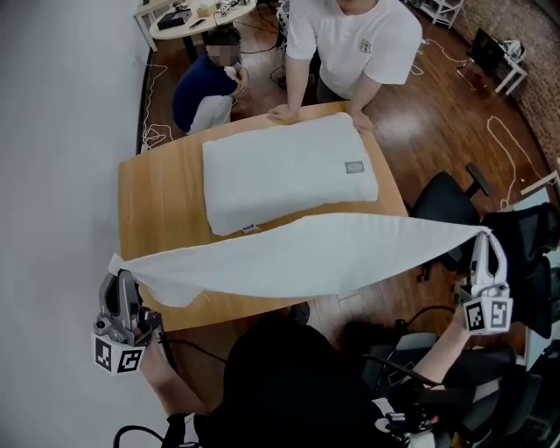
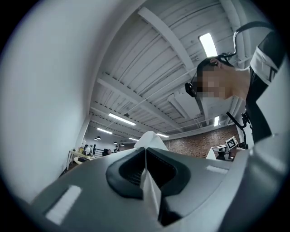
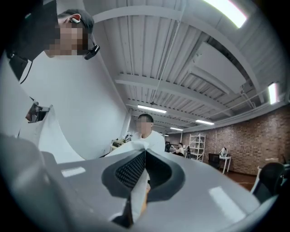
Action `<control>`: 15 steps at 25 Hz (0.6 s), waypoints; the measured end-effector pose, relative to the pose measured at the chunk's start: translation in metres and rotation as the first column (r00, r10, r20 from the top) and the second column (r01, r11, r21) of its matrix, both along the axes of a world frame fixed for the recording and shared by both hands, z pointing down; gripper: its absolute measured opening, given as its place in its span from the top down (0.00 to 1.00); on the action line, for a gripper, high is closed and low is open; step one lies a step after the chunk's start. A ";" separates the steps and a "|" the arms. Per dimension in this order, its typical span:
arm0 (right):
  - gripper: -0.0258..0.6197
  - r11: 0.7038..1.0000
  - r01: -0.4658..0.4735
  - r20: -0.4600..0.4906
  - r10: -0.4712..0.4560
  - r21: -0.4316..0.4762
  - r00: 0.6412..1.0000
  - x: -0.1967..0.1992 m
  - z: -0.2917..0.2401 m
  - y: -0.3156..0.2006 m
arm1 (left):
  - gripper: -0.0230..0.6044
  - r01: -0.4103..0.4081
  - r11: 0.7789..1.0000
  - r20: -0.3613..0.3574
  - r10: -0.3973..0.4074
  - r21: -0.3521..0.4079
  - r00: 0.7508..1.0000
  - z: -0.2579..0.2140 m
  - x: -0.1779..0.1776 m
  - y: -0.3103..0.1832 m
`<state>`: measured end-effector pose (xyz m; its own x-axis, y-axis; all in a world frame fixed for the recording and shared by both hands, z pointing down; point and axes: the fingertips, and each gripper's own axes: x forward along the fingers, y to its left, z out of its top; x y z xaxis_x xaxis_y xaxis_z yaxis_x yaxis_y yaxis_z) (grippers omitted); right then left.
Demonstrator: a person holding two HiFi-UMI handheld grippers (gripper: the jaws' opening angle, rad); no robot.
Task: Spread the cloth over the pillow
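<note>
Left claw (image 1: 117,265) and right claw (image 1: 486,236) each clenched on a cloth (image 1: 297,255) corner; cloth stretched between them, pillow (image 1: 289,171) beyond on surface (image 1: 149,201).

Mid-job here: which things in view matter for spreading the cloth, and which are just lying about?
In the job: cloth, gripped at its ends by the left gripper and right gripper; pillow; wooden table under it.
Just about: black office chair; floor cables; round table; person in the white shirt; crouching person.
</note>
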<state>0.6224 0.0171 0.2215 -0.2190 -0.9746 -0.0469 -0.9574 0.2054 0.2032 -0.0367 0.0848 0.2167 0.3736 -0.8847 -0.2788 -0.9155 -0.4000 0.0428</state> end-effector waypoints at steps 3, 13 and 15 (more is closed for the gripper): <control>0.95 0.999 -0.052 -0.008 0.052 0.008 0.999 -0.001 -0.016 0.000 | 0.94 -0.005 1.000 0.018 0.004 0.027 1.000 -0.010 -0.003 -0.008; 0.95 0.996 -0.080 -0.058 0.078 -0.037 0.995 -0.022 -0.011 -0.063 | 0.94 0.044 0.999 -0.102 -0.043 0.008 0.994 0.026 -0.056 -0.074; 0.95 0.998 -0.063 -0.051 0.061 -0.031 0.997 -0.014 -0.013 -0.095 | 0.94 0.055 0.998 -0.087 -0.055 0.004 0.995 0.024 -0.056 -0.097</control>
<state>0.6084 -0.0778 0.2084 -0.1593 -0.9872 -0.0054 -0.9572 0.1531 0.2456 -0.0931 -0.0123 0.2408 0.2984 -0.9013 -0.3140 -0.9291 -0.3496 0.1204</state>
